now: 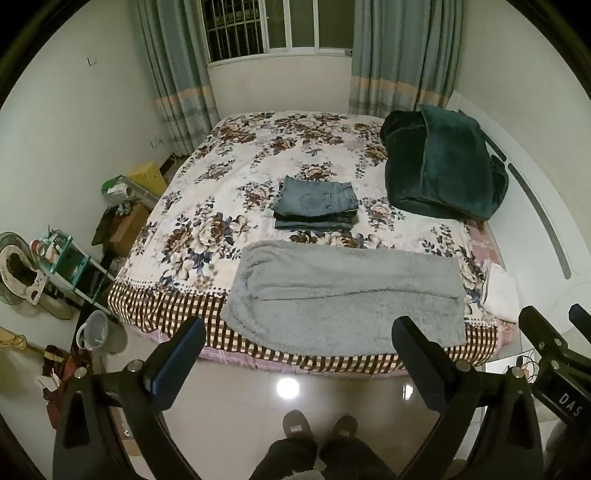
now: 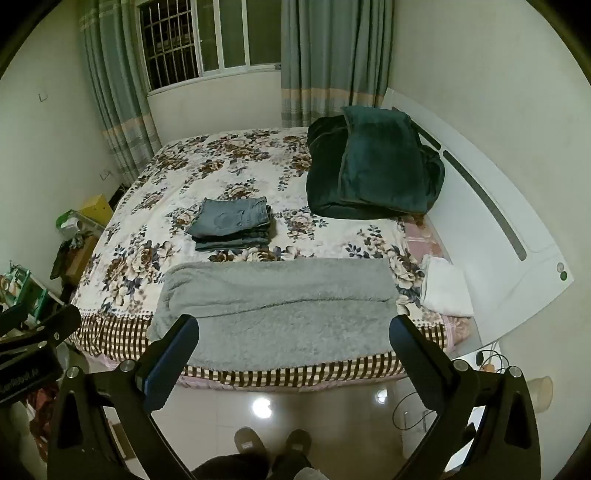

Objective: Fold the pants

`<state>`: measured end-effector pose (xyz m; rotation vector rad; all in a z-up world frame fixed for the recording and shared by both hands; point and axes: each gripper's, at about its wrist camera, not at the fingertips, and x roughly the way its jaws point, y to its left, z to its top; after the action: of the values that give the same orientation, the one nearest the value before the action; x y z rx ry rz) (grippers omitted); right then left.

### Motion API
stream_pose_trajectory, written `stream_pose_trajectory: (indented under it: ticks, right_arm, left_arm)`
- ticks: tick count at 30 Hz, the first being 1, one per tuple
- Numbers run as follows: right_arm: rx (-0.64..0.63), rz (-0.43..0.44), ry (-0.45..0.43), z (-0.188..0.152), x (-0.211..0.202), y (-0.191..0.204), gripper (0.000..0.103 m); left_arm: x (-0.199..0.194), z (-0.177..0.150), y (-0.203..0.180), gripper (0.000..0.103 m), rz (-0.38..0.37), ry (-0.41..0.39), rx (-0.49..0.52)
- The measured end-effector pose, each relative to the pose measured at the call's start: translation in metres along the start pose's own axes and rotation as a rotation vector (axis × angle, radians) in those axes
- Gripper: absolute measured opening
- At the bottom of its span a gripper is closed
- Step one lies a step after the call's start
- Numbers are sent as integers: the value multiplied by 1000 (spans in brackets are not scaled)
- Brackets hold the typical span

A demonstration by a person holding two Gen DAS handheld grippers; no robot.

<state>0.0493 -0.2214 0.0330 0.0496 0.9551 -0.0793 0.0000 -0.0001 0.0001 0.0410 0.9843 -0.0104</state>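
Ahead of the claws we see a bed (image 1: 177,295) with a floral cover, a barred window (image 1: 258,26) with grey-green curtains (image 1: 173,74) beyond it, cream walls (image 2: 480,74), and glossy floor tiles (image 1: 332,391) below reflecting a lamp.

The right gripper (image 1: 554,325) is cut off at the left wrist view's right edge, its jaws' spread unclear. The grey pants (image 2: 273,314) hang over the bed (image 2: 229,373) edge, their lower hem hidden behind the right gripper's left finger (image 2: 173,354). Clutter (image 1: 62,254) beside the bed is too small to identify.
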Motion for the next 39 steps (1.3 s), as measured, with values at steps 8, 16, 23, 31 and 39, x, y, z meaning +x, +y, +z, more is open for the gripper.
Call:
stream_pose_trajectory:
  ticks: [8, 16, 23, 31, 39]
  right_arm:
    - [-1, 1, 6, 0, 0, 1, 103]
    - [-8, 10, 2, -3, 3, 3, 103]
    - [-26, 15, 3, 3, -2, 0, 103]
    - [-27, 14, 2, 6, -3, 2, 103]
    - [-27, 13, -1, 5, -4, 2, 103]
  left_arm:
    - [0, 0, 0, 103, 4, -1, 1]
    - [0, 0, 1, 103, 6, -7, -1]
    - [1, 3, 2, 103, 6, -12, -1]
    - [3, 1, 5, 103, 1, -13, 2]
    - [3, 0, 4, 103, 4, -18, 1]
